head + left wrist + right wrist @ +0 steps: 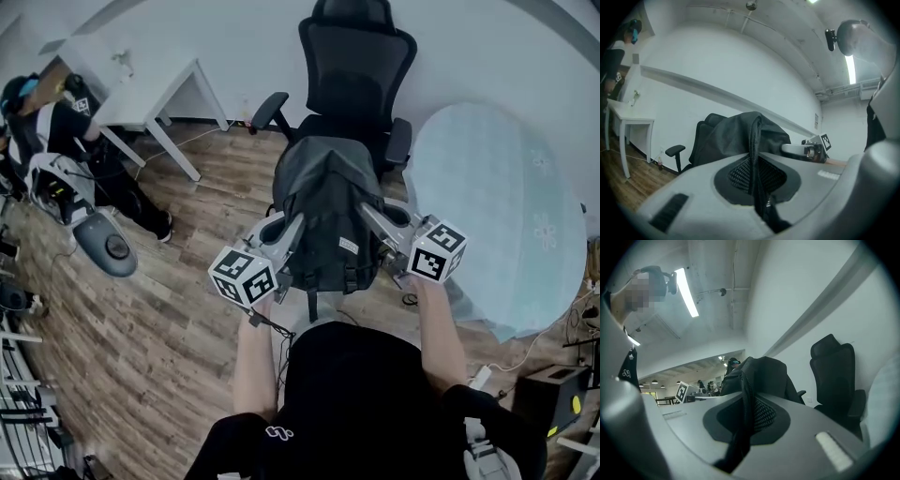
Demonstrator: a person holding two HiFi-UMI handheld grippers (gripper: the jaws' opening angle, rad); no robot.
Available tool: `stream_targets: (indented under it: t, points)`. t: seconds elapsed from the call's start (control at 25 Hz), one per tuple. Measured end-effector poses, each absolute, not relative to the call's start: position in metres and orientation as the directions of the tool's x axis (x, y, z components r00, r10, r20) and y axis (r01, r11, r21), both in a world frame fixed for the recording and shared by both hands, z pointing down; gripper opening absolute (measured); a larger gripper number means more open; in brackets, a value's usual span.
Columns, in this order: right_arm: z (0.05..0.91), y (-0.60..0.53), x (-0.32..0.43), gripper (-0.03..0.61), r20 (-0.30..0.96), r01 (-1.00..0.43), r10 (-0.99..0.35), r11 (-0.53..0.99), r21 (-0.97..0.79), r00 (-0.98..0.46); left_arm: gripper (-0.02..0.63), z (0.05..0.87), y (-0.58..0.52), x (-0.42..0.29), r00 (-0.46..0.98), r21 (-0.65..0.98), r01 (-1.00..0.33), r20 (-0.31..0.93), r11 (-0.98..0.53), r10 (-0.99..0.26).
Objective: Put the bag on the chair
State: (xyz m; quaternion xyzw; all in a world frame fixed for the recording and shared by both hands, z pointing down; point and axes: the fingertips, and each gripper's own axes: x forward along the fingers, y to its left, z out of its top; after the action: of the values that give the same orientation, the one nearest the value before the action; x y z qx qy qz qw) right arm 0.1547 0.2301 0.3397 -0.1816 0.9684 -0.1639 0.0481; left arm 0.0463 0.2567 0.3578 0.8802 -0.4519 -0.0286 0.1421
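Observation:
A dark grey backpack (323,211) hangs in the air between my two grippers, just in front of the black office chair (354,80). My left gripper (286,230) is shut on a strap (754,159) at the bag's left side. At the bag's right side my right gripper (370,217) is shut on another strap (747,404). In the left gripper view the bag (736,133) covers most of the chair, whose armrest (675,150) shows. The right gripper view has the bag (766,376) left of the chair (834,373). The bag's lower part hangs above the floor near my body.
A round table with a pale blue cloth (506,206) stands close on the right of the chair. A white desk (141,89) is at the back left, with a person (56,141) and gear beside it. Cables lie on the wooden floor (178,281).

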Motion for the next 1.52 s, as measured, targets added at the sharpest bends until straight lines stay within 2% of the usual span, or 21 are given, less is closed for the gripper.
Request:
stream_targets:
  t: [0.56,0.84,1.24,1.52]
  points:
    - [0.402,0.027,0.050,0.020,0.030,-0.416,-0.456,0.781,-0.466,-0.890,0.014,0.423,0.044,-0.058,0.697,0.419,-0.691,0.167,-0.589,-0.698]
    - [0.433,-0.054,0.010,0.020,0.106,-0.480,-0.499,0.719,-0.503,-0.860,0.013,0.456,-0.039,-0.098,0.739,0.484,-0.648,0.213,-0.588,-0.640]
    - [0.486,-0.125,-0.006,0.020,0.205,-0.540,-0.535,0.604,-0.586,-0.820,0.012,0.512,-0.111,-0.114,0.765,0.578,-0.622,0.302,-0.528,-0.569]
    - [0.570,-0.209,0.002,0.020,0.269,-0.540,-0.496,0.554,-0.634,-0.825,0.012,0.599,-0.194,-0.107,0.742,0.626,-0.645,0.377,-0.438,-0.555]
